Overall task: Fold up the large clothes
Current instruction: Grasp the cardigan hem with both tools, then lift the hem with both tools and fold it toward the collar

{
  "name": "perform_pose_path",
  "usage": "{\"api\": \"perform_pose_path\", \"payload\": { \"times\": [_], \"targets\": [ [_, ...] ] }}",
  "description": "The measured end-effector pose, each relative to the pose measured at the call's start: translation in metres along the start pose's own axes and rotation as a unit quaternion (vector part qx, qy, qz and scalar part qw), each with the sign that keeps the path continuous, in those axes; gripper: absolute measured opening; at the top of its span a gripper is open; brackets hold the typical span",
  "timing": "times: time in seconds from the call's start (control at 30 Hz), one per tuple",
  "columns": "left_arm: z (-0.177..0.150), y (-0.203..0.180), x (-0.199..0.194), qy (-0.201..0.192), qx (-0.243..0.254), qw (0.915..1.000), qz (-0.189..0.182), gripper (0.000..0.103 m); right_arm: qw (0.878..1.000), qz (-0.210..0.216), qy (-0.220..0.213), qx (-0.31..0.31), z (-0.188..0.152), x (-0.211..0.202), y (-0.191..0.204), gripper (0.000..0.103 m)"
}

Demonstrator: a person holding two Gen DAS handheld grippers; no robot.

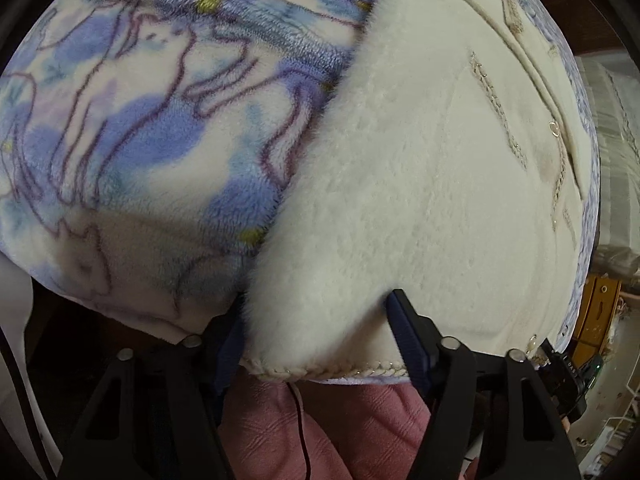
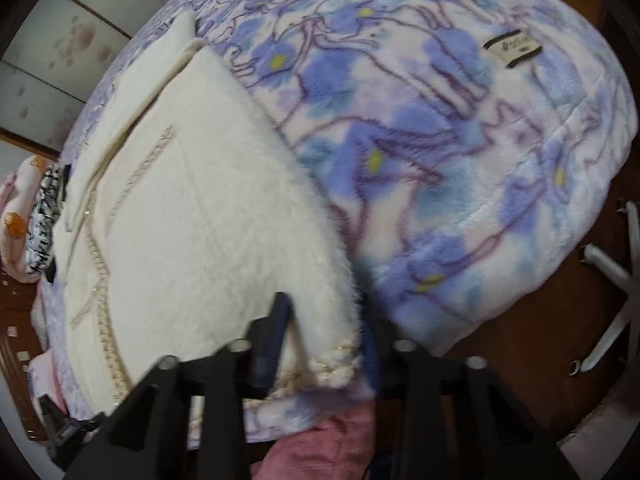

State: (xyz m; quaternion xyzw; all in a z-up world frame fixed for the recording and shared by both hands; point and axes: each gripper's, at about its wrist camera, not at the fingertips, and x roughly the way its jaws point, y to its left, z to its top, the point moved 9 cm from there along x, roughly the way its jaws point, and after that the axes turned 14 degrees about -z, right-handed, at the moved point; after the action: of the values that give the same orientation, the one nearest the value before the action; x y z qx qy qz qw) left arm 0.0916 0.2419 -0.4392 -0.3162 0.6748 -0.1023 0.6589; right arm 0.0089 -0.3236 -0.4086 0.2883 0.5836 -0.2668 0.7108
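Cream fuzzy garment [image 1: 400,184] lies spread flat on a blue-and-purple floral fleece blanket [image 1: 140,120] that covers the bed; its fluffy folded edge runs diagonally across both views. Metallic braid trim [image 1: 496,108] runs in lines across the garment's front, and a small ring-like fastener [image 1: 555,130] sits near an opening edge. Left gripper [image 1: 316,320]: jaws part open, straddling the garment's near hem, with a bulge of cream pile between them; the right-hand blue pad [image 1: 404,332] presses into the fabric, the other pad is mostly hidden behind pile, so a firm pinch cannot be confirmed. Right gripper [image 2: 324,328]: jaws narrowed onto the near corner of the garment [image 2: 192,216], the trimmed corner bunched between the two blue pads [image 2: 276,320] and gripped. Right view slightly blurred. A dark woven label [image 2: 512,49] lies sewn on the blanket [image 2: 440,140], well apart from the garment. Pink quilted fabric [image 1: 320,432] shows beneath both grippers at the bed's near edge, with a thin cable [image 1: 300,420] crossing it. Dark wood floor [image 2: 532,352] and a white chair base [image 2: 616,280] appear to the right of the bed in the right view; patterned bedding [image 2: 28,216] is piled at far left.
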Motion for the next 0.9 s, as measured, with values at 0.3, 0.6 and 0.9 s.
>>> {"api": "perform_pose_path", "payload": {
  "times": [0.3,0.6,0.9],
  "targets": [
    [-0.005,-0.026,-0.009,-0.013,0.003,0.9991,0.041,0.013,0.999,0.029,-0.015,-0.027,-0.002,-0.031,0.051,0.019],
    [-0.002,-0.112,-0.027,-0.020,0.078,0.9965,0.019,0.010,0.989,0.107,-0.004,-0.097,0.003,-0.069,0.145,0.018],
    [0.026,-0.199,-0.053,-0.041,0.056,0.9946,-0.078,0.010,0.978,0.186,0.000,-0.100,0.028,-0.104,0.207,0.018]
  ]
}}
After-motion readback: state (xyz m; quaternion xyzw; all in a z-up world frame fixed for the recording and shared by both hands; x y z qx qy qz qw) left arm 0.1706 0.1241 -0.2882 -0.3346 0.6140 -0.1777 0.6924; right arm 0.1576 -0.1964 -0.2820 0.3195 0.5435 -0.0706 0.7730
